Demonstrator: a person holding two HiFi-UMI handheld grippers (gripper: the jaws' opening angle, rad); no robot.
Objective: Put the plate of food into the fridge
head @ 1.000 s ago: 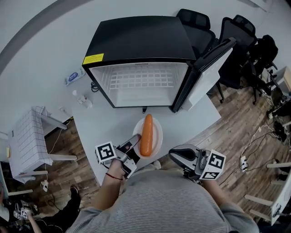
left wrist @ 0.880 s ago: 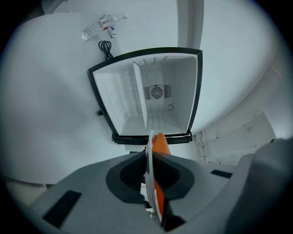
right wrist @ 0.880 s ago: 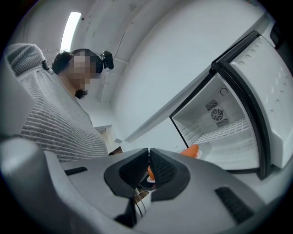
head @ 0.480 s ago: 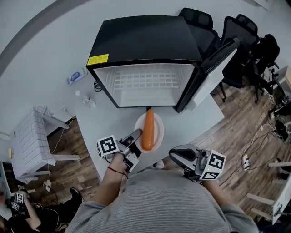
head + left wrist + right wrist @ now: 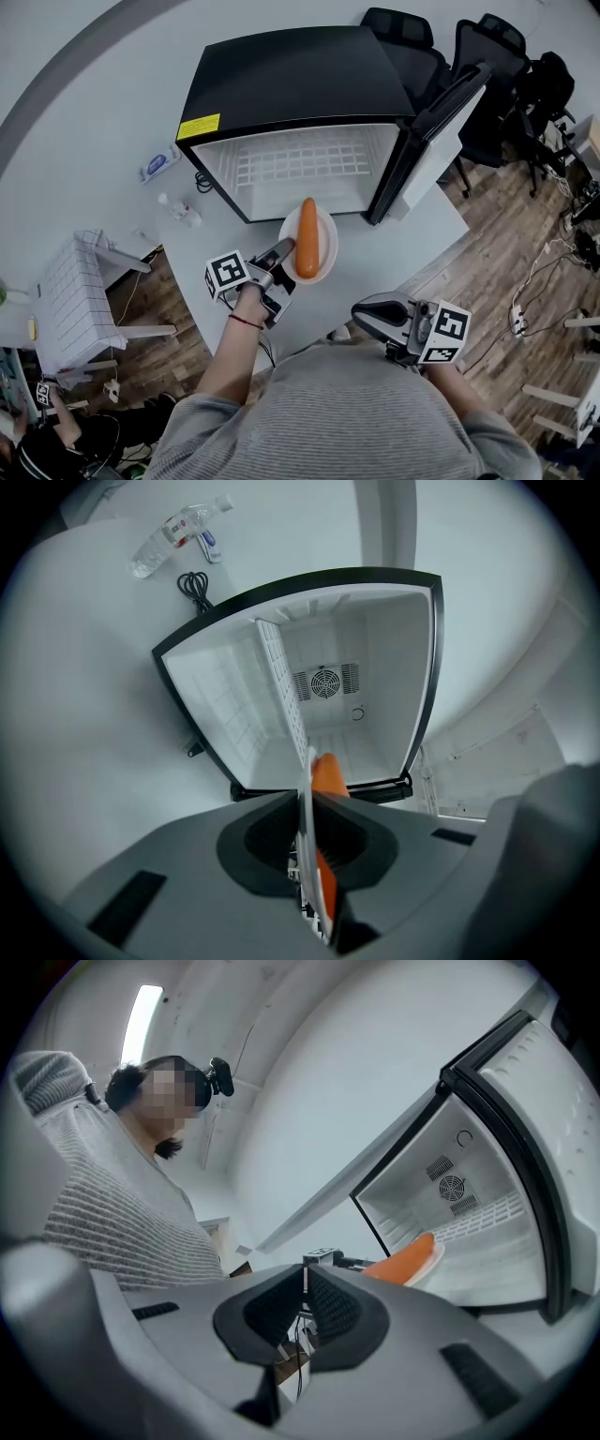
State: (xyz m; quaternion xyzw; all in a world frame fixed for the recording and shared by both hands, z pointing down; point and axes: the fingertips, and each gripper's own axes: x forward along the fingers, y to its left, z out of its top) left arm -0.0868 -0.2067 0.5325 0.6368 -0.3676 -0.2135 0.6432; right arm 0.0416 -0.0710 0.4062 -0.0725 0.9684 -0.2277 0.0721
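Left gripper (image 5: pixel 284 251): jaws closed down on the near-left rim of the plate (image 5: pixel 327 232). In the left gripper view the rim ran edge-on between the pads (image 5: pixel 330 829).
Plate: it sat just in front of the fridge (image 5: pixel 291 75) mouth, over the tabletop (image 5: pixel 398 246), with its far rim near the lower lip. I could not tell whether it was clear of the surface.
Carrot (image 5: pixel 307 237): it lay on the plate with its long axis running 12 to 6 o'clock in the head view, one end towards the fridge.
Key relation: the open compartment lay at 12 o'clock from the plate. The plate lay at about 2 o'clock from the left gripper's marker cube (image 5: pixel 228 275).
Door (image 5: pixel 441 122): it was swung out at 2 o'clock, apart from the plate.
Right gripper (image 5: pixel 364 319): jaws together on nothing. It sat at about 5 o'clock from the plate and well apart from it.
Nearer hand: the left.
Judgement: a straight push towards 12 o'clock would likely carry the plate in. The wire shelf (image 5: pixel 300 164) looked the probable landing place.
Risk: with a grip on one rim only, the plate could tip and the carrot could roll.
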